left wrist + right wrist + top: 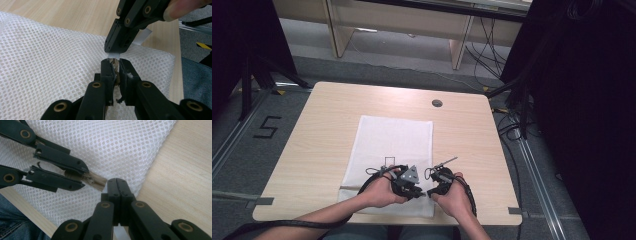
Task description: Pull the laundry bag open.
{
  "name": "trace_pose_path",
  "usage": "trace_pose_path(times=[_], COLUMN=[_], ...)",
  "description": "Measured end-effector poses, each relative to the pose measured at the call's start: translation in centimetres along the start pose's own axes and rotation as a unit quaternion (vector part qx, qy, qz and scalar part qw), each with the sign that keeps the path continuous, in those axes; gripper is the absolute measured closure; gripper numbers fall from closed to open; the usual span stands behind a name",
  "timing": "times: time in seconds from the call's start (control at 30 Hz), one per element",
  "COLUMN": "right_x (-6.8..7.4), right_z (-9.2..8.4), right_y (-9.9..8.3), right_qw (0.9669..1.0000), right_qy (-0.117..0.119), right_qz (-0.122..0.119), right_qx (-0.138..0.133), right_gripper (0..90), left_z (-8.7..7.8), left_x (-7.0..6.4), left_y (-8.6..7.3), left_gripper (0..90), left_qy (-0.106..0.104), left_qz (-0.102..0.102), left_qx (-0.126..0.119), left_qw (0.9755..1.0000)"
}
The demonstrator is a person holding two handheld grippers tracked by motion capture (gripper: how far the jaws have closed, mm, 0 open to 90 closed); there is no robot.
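Strip (117,55) pinched in right gripper (115,51)

Light wooden table (312,150); white mesh bag (394,140) lies flat on it.

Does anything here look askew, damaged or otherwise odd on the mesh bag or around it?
Nothing stands out. The white mesh bag lies flat on the table; the left gripper pinches a small brownish piece at its near edge, and the right gripper is shut on a white tab.

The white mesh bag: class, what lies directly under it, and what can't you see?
The white mesh bag lies flat on the wooden table, near its front edge. The tabletop beneath it is covered, and so is anything that may be inside the bag.
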State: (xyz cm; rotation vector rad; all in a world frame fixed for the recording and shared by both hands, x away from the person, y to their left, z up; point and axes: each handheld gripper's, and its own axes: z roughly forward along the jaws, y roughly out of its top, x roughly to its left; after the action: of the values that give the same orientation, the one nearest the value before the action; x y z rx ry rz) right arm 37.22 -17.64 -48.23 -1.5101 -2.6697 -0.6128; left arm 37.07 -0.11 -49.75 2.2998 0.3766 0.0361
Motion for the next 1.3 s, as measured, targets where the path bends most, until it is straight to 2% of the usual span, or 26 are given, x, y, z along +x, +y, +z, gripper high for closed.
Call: trace_pose_path(times=[0.03,0.13,0.27,0.33,0.37,0.43,0.47,0.53,0.83,0.9,0.93,0.97,1.3], right_x=[0.06,0.02,-0.06,0.02,-0.08,-0.12,-0.17,-0.18,-0.16,-0.11,-0.07,-0.09,-0.18], right_z=[0.01,0.03,0.07,0.04,0.04,0.03,0.03,0.06,0.05,0.10,0.08,0.05,0.04], right_y=[0.03,0.03,0.00,0.02,-0.01,-0.01,0.00,-0.01,-0.03,-0.03,-0.02,-0.03,-0.03], right_qw=[0.9999,1.0000,1.0000,1.0000,1.0000,1.0000,1.0000,1.0000,1.0000,1.0000,1.0000,1.0000,1.0000], right_qy=[-0.003,-0.002,0.000,-0.001,0.000,0.004,0.005,0.004,0.004,-0.002,-0.004,-0.001,0.004], right_qz=[0.010,0.008,0.000,0.008,0.002,0.002,0.002,0.000,-0.001,0.001,0.004,0.001,0.000], right_qx=[0.007,0.005,-0.001,0.005,0.001,0.000,0.000,-0.002,-0.002,-0.001,0.002,0.000,-0.002], right_gripper=[90.0,90.0,90.0,90.0,90.0,90.0,90.0,90.0,90.0,90.0,90.0,90.0,90.0], left_z=[0.00,-0.01,-0.25,-0.31,-0.36,-0.41,-0.43,-0.40,-0.55,-0.76,-0.84,-0.84,-0.93], left_x=[0.00,0.04,0.17,0.16,0.11,0.12,0.13,0.11,0.23,0.14,0.30,0.22,0.23], left_y=[0.00,0.02,0.11,0.05,0.07,0.13,0.19,0.12,0.03,-0.02,0.01,-0.06,-0.15], left_gripper=[81.8,81.8,81.8,81.9,81.8,81.8,81.9,81.9,81.8,81.9,81.8,81.8,81.8], left_qy=[0.000,-0.001,-0.001,-0.003,-0.001,-0.002,0.003,0.000,-0.004,-0.002,-0.004,-0.004,-0.003], left_qz=[0.000,0.000,0.013,0.005,0.005,0.009,0.017,0.011,0.010,0.002,0.012,0.001,0.006], left_qx=[0.000,0.000,0.005,0.005,0.005,0.005,0.008,0.004,0.004,0.004,0.003,0.003,0.002], left_qw=[1.0000,1.0000,0.9999,1.0000,1.0000,0.9999,0.9998,0.9999,0.9999,1.0000,0.9999,1.0000,1.0000])
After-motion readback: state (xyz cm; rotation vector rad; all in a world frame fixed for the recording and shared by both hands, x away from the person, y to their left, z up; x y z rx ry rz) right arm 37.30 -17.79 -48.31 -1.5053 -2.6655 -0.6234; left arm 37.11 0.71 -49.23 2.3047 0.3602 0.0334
